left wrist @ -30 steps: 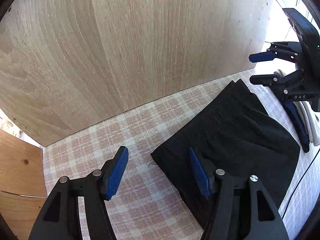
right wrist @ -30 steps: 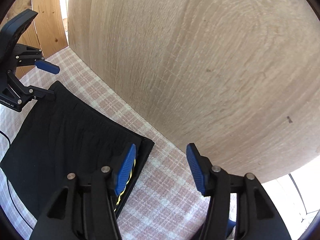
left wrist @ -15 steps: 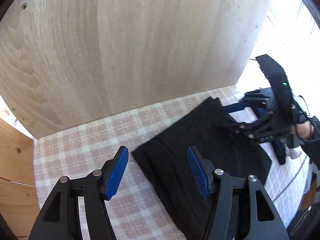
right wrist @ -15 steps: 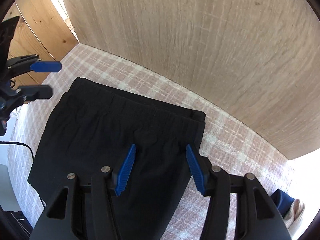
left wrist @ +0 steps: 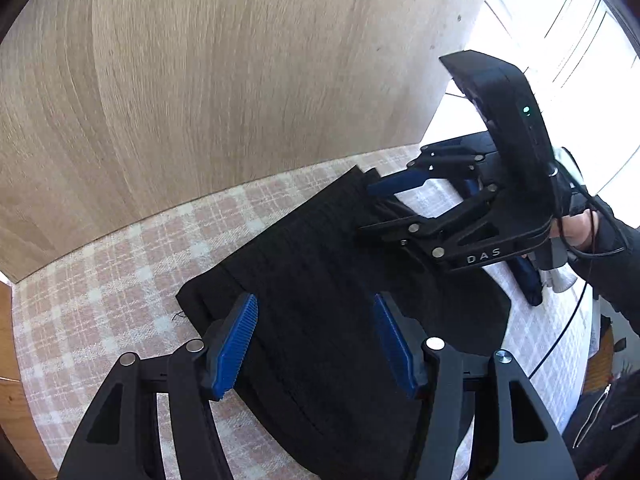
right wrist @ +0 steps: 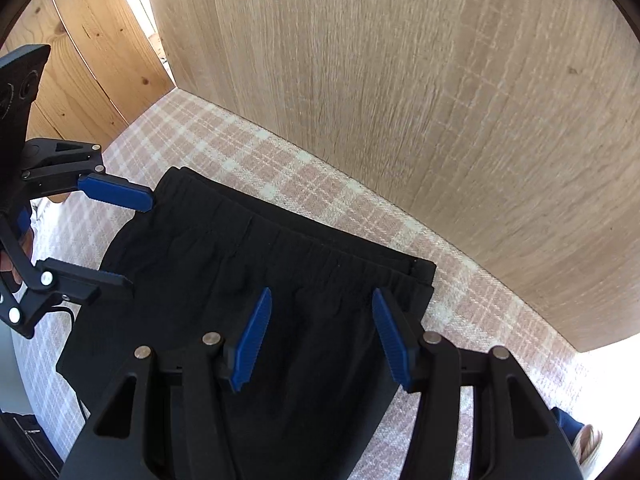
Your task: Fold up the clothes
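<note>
Pink plaid cloth (left wrist: 120, 264) carries black shorts (left wrist: 320, 280), both claws, left (left wrist: 316, 336) and right (right wrist: 320, 336), spread apart above them.

- We see a pale oak-grain panel (left wrist: 224, 80) rising behind the pink checked cloth (left wrist: 100, 280).
- We see knotty pine boards (right wrist: 76, 76) and bright daylight beside it.

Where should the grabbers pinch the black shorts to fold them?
Probably the gathered waistband edge of the black shorts, one end each, coming down from above. They lie flat on the checked cloth, and the waistband is the thickest edge to pinch.
</note>
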